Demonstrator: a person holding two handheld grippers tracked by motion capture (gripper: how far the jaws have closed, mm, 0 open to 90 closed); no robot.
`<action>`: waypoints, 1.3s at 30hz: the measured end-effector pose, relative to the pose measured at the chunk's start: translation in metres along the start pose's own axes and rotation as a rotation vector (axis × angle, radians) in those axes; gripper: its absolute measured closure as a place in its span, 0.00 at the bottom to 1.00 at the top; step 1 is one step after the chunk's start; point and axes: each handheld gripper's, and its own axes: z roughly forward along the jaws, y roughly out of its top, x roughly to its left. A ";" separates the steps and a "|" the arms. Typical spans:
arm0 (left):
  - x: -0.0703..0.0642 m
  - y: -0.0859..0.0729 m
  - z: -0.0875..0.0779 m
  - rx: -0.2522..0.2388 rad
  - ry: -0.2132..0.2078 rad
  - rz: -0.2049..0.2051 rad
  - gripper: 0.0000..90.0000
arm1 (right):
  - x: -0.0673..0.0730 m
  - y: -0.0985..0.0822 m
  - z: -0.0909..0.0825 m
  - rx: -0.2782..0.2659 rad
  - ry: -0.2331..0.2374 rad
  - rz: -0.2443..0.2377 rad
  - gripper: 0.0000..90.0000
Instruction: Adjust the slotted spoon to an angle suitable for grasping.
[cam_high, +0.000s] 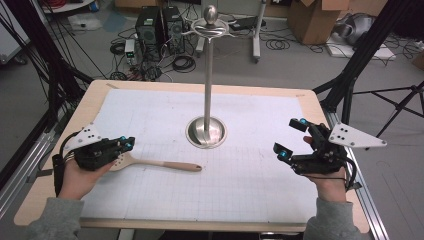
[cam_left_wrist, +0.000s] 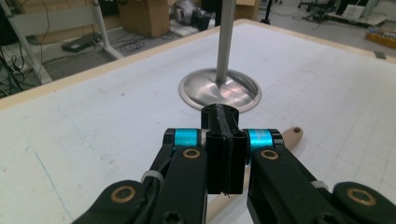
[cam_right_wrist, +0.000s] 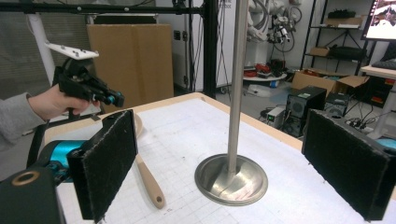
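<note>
While the wooden spatula (cam_high: 159, 163) lies flat on the white gridded mat (cam_high: 250, 190), at about eight o'clock from the steel stand (cam_high: 206, 132) and its handle running toward three o'clock, the left gripper (cam_high: 126, 144) sits low over its blade end, apparently placed to lift it. Its jaws are pressed fully together; in the left gripper view the spatula (cam_left_wrist: 290, 136) shows beneath them, and whether anything is pinched cannot be told. Right gripper (cam_high: 290, 138): at four o'clock from the stand, jaws spread wide, holding nothing, likely waiting.
</note>
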 end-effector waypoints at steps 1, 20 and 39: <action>0.000 -0.002 0.002 0.008 -0.004 -0.002 1.00 | 0.000 0.000 0.000 0.004 0.002 0.004 0.11; 0.002 -0.029 0.032 0.119 -0.017 0.002 1.00 | 0.000 -0.004 0.004 0.020 0.008 0.008 0.11; 0.002 -0.040 0.051 0.192 -0.006 0.029 1.00 | 0.001 -0.005 0.005 0.030 0.010 0.008 0.11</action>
